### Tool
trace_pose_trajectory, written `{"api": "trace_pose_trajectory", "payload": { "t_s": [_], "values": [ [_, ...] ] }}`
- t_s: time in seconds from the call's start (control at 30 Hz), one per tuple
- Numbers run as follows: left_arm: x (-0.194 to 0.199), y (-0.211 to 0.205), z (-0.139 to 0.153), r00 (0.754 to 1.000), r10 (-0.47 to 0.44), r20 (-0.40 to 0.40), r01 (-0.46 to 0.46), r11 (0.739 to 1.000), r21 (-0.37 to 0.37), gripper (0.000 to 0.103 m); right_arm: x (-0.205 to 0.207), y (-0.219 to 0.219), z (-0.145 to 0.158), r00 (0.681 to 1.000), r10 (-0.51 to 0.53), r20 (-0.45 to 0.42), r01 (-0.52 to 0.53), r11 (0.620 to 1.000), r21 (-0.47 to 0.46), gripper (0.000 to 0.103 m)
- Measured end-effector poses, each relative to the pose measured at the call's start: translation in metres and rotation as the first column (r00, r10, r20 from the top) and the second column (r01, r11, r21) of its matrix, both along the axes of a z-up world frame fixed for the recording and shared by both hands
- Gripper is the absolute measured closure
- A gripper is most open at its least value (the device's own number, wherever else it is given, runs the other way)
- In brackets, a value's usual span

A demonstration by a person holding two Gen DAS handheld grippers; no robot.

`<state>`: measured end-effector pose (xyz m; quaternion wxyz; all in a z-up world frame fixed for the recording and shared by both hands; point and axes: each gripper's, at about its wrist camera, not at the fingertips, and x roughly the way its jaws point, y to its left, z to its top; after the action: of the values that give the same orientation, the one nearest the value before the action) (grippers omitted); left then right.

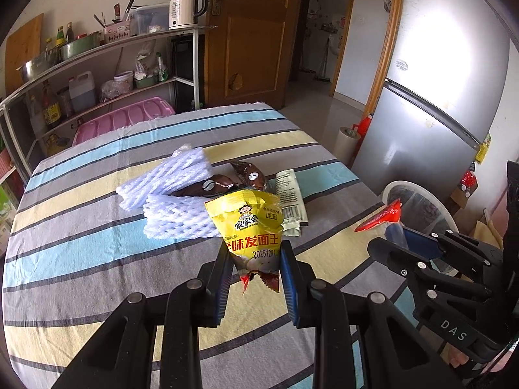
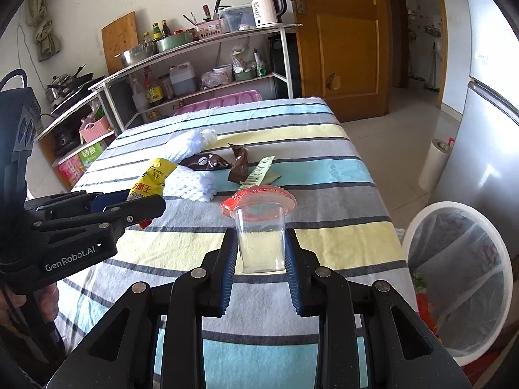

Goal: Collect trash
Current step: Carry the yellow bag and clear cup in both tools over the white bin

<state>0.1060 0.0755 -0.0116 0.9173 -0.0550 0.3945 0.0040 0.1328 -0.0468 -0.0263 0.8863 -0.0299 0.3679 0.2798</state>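
My left gripper (image 1: 256, 259) is shut on a yellow snack packet (image 1: 248, 223) and holds it above the striped table; the packet also shows in the right wrist view (image 2: 150, 178). My right gripper (image 2: 261, 249) is shut on a clear plastic cup (image 2: 261, 240) with a peeled red foil lid (image 2: 259, 198). On the table lie white foam fruit nets (image 1: 168, 191), brown coffee wrappers (image 1: 233, 180) and a pale green sachet (image 1: 290, 201). A white trash bin (image 2: 460, 278) with a clear liner stands on the floor right of the table.
The striped tablecloth (image 1: 97, 227) covers the table. A metal shelf rack (image 1: 97, 74) with bottles, bowls and a kettle stands behind. A wooden door (image 1: 246, 32) and a silver fridge (image 1: 431, 103) are at the back right. A paper roll (image 1: 345, 144) stands on the floor.
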Motion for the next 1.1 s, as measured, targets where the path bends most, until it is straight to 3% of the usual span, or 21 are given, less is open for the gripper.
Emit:
{"api": "trace_pose_trajectory", "payload": {
  "t_s": [0.27,0.6,1.1],
  "values": [
    [0.014,-0.041,0.012,0.995,-0.099,0.029,0.098,0.995,0.02,0.074,0.001,-0.04,0.012,0.995,-0.098,0.03,0.097,0.995,0.006,0.073],
    [0.039,-0.108,0.017,0.968,-0.246,0.047,0.245,0.969,0.022,0.074,0.002,-0.104,0.021,0.968,-0.245,0.051,0.246,0.969,0.001,0.073],
    [0.071,-0.205,-0.012,0.915,-0.403,-0.012,0.404,0.915,0.026,0.074,0.012,-0.193,0.003,0.898,-0.44,0.023,0.441,0.896,-0.055,0.073]
  ]
}}
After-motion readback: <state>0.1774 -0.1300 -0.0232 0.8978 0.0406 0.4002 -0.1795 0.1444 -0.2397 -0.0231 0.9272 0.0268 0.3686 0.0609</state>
